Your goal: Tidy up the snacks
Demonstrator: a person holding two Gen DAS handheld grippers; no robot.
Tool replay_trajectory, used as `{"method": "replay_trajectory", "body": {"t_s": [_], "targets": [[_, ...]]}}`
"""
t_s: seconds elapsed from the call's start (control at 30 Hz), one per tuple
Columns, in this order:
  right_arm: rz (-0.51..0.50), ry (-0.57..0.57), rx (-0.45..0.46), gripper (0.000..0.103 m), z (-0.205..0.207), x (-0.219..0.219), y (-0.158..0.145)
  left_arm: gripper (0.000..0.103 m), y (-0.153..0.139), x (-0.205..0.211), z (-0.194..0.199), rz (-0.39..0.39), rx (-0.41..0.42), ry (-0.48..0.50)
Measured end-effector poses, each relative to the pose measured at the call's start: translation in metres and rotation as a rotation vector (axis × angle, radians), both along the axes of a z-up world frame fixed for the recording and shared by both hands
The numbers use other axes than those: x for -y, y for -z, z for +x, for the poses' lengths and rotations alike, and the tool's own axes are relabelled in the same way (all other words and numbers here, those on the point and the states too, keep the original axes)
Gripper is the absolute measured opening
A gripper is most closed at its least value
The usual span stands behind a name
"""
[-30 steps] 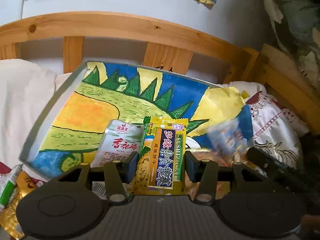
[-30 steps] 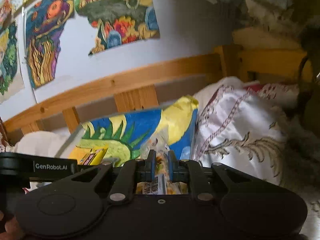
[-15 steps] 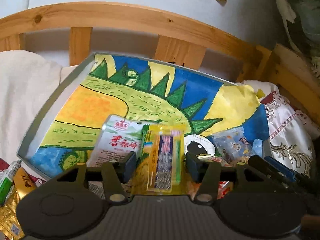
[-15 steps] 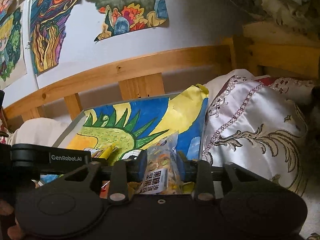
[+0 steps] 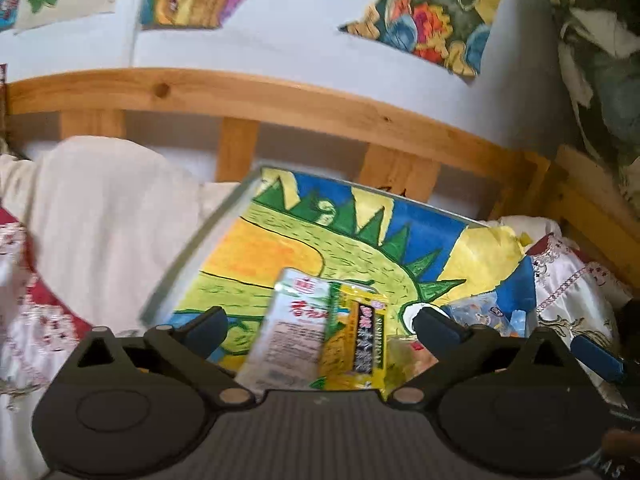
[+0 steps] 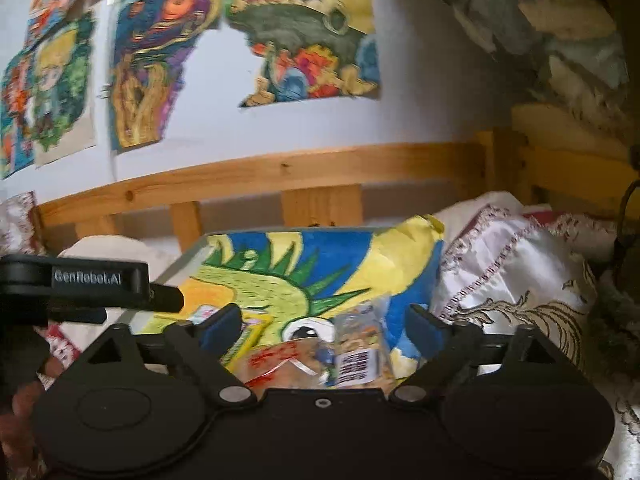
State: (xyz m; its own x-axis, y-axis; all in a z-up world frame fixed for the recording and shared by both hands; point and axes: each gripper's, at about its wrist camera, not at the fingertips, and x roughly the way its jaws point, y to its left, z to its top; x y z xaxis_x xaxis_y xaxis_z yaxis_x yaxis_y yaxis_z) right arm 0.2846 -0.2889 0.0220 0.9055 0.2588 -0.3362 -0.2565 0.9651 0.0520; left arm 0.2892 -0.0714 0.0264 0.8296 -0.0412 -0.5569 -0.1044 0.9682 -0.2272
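A shallow tray (image 5: 208,236) lined with a dinosaur drawing lies on the bed; it also shows in the right wrist view (image 6: 192,252). In it lie a white snack packet (image 5: 294,332), a yellow snack packet (image 5: 360,340) and a clear snack bag (image 5: 480,312). My left gripper (image 5: 320,328) is open wide and empty above the white and yellow packets. My right gripper (image 6: 322,324) is open wide and empty above the clear snack bag (image 6: 360,352) and a red-printed packet (image 6: 276,364).
A wooden bed rail (image 5: 280,100) runs behind the tray below a wall with drawings (image 6: 160,60). A cream pillow (image 5: 100,208) lies left of the tray. An embroidered white cushion (image 6: 520,280) lies right. The left gripper's body (image 6: 80,280) shows at left.
Both grippers opened wide and let go of their snacks: the yellow packet and the clear bag now lie in the tray. Both views tilted up and pulled back.
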Motion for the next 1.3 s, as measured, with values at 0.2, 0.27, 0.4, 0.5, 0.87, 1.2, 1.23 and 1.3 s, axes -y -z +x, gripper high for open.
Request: {"method": "replay_trajectory", "body": {"t_s": [0.2,0.27,0.4,0.5,0.87,1.2,1.23,1.3], "targets": [[-0.066,-0.044,0.082,0.102,-0.038,-0.016,-0.01,0.102,-0.015,-0.02,-0.042,0.044,0.043,-0.05],[-0.087,-0.04,0.108,0.102,-0.048,-0.022,-0.012,0.102,-0.018,-0.024,-0.058,0.088,0.058,-0.091],[-0.129,-0.042,0.133,0.102,-0.065,-0.033,-0.014,0.102,-0.025,-0.032,-0.087,0.14,0.07,-0.114],[-0.144,-0.042,0.143,0.102,-0.08,-0.039,-0.014,0.102,-0.027,-0.04,-0.109,0.147,0.074,-0.124],[-0.054,-0.073,0.045,0.102,-0.135,-0.058,-0.018,0.102,-0.02,-0.068,-0.175,0.113,0.072,-0.127],[0.019,-0.08,-0.091,0.102,-0.177,-0.075,-0.006,0.102,-0.003,-0.081,-0.21,0.137,0.006,-0.072],[0.009,-0.073,-0.097,0.102,-0.181,-0.077,-0.004,0.102,0.0,-0.083,-0.213,0.138,-0.002,-0.069],[-0.008,-0.06,-0.11,0.102,-0.185,-0.08,0.0,0.102,0.005,-0.084,-0.217,0.147,-0.029,-0.066]]}}
